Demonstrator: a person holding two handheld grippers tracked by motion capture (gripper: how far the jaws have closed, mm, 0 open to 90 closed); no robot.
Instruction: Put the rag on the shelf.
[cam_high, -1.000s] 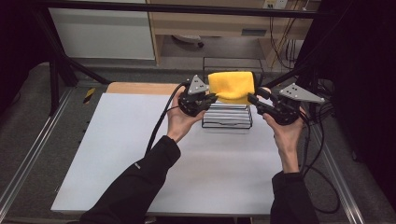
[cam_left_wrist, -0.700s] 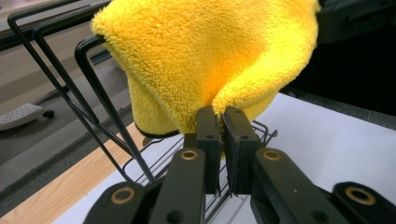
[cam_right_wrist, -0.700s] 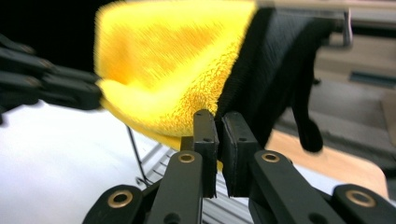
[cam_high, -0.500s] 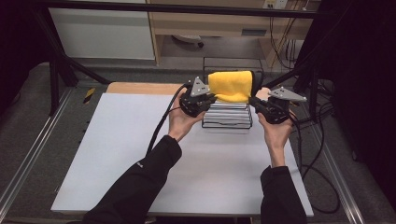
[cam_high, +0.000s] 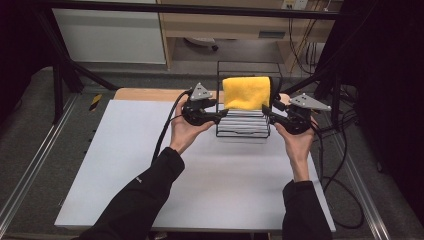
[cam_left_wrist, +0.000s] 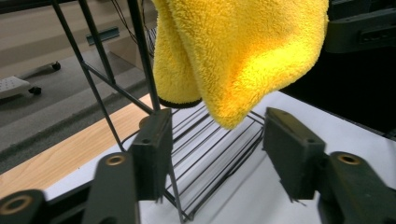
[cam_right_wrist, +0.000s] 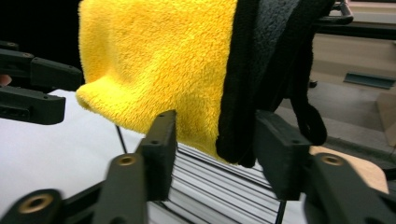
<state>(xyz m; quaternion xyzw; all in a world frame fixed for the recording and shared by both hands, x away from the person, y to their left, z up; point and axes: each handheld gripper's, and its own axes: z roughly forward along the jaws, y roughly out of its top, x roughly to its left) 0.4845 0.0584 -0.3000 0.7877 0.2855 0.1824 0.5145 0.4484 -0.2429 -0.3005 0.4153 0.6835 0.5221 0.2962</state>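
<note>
Both grippers' fingers (cam_left_wrist: 292, 156) newly apart beside towel (cam_high: 246, 92)

Yellow towel (cam_high: 246, 92): draped over the top of a black wire rack (cam_high: 243, 127), hanging down its near face. Rack stands at the far middle of the white table (cam_high: 200, 185). Left hand-held gripper (cam_high: 222, 114): at the rack's left side, jaws just opened, nothing between them. Right hand-held gripper (cam_high: 266, 113): at the rack's right side, jaws likewise just opened and empty. Black cables trail from both.
</note>
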